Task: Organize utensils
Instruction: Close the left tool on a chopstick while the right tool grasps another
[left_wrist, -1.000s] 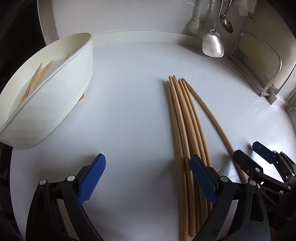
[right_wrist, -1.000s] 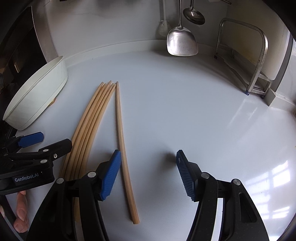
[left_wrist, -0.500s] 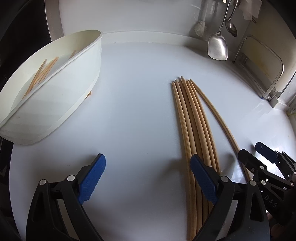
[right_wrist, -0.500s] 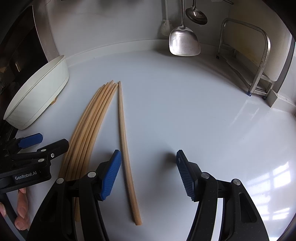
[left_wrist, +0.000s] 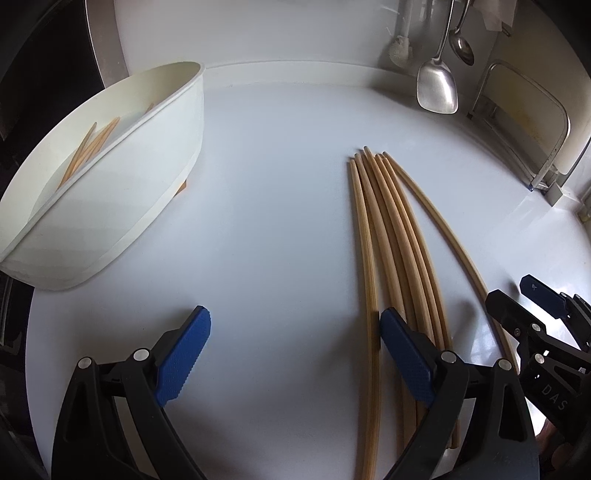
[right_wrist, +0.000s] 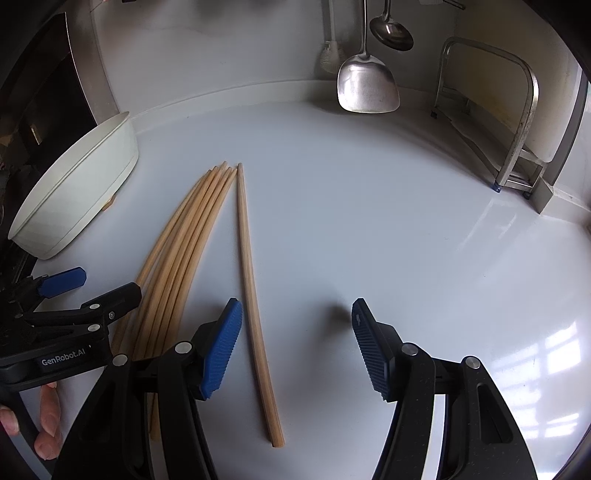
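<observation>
Both your tongs released: left tongs (left_wrist: 295, 350) by the chopstick bundle (left_wrist: 399, 258), right tongs (right_wrist: 295, 343) seemingly over the lone chopstick (right_wrist: 251, 295)

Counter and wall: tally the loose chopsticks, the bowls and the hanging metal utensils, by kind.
Loose chopsticks: 6
White bowl: 1
Hanging spatula: 1
Hanging ladle: 1
Total: 9

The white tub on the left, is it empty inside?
No, a few wooden chopsticks lie inside the white tub, while more chopsticks lie out on the counter.
</observation>
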